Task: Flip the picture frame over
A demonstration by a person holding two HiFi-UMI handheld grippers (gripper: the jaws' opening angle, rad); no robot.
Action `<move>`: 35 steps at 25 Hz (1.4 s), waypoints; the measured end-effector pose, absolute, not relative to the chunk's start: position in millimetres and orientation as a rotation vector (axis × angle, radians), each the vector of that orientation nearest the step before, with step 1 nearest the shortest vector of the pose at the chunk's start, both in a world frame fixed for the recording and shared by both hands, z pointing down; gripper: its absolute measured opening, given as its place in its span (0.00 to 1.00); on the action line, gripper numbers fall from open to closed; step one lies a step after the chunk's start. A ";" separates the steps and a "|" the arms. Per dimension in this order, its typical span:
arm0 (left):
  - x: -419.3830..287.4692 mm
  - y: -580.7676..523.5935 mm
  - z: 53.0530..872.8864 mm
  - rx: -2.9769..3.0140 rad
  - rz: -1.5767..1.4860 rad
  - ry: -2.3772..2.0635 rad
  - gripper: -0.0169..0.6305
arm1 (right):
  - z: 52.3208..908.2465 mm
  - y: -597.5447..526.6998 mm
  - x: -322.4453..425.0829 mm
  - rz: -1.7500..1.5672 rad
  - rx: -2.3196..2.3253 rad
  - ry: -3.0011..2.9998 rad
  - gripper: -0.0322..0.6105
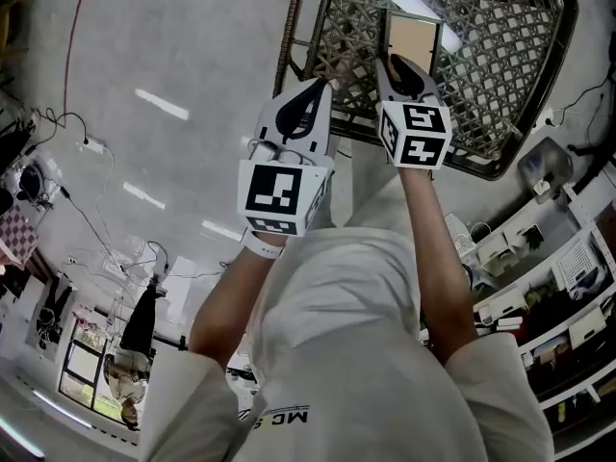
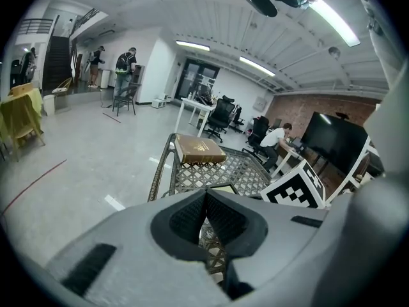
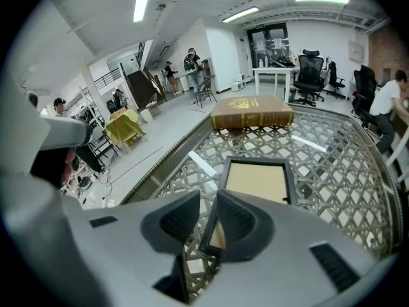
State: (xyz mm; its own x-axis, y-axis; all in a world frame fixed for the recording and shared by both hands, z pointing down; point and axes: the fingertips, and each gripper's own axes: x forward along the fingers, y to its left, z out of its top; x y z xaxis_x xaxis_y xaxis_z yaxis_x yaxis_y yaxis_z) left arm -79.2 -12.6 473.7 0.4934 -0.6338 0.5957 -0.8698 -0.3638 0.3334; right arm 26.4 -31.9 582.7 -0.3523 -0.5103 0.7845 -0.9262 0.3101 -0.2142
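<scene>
The picture frame (image 1: pixel 414 38) lies flat on a woven lattice table (image 1: pixel 500 152), its tan back (image 3: pixel 259 179) up inside a dark border. My right gripper (image 3: pixel 209 203) hangs over the frame's near left corner with its jaws a little apart. That corner shows in the gap between them, and the pads do not press on it. In the head view the right gripper (image 1: pixel 397 65) sits at the frame's near edge. My left gripper (image 2: pixel 206 197) is shut on nothing, over the table's near left side (image 1: pixel 320 87). A strip of the frame (image 2: pixel 223 188) shows just past its tips.
A thick brown book (image 3: pixel 251 112) lies at the table's far end, beyond the frame, also seen in the left gripper view (image 2: pixel 199 149). The table's raised rim (image 2: pixel 160 165) runs along its left side. Shelves with boxes (image 1: pixel 549 287) stand to the right. Desks, chairs and people are far off.
</scene>
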 end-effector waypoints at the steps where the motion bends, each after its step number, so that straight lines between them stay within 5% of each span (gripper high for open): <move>1: -80.2 -12.2 474.9 2.115 0.493 -1.232 0.06 | 584.9 -32.1 26.2 0.897 1.271 -1.974 0.20; 35: -83.4 0.0 474.7 2.121 0.515 -1.244 0.06 | 611.5 -30.2 34.8 0.927 1.408 -1.818 0.14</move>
State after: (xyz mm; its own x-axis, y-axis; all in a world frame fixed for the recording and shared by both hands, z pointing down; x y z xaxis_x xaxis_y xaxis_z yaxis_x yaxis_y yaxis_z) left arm -83.4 0.0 474.7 0.4809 -0.6354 0.6041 -0.8765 -0.3653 0.3135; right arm 34.8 -30.2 611.5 -0.2117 -0.5145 0.8309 -0.9747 0.1730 -0.1413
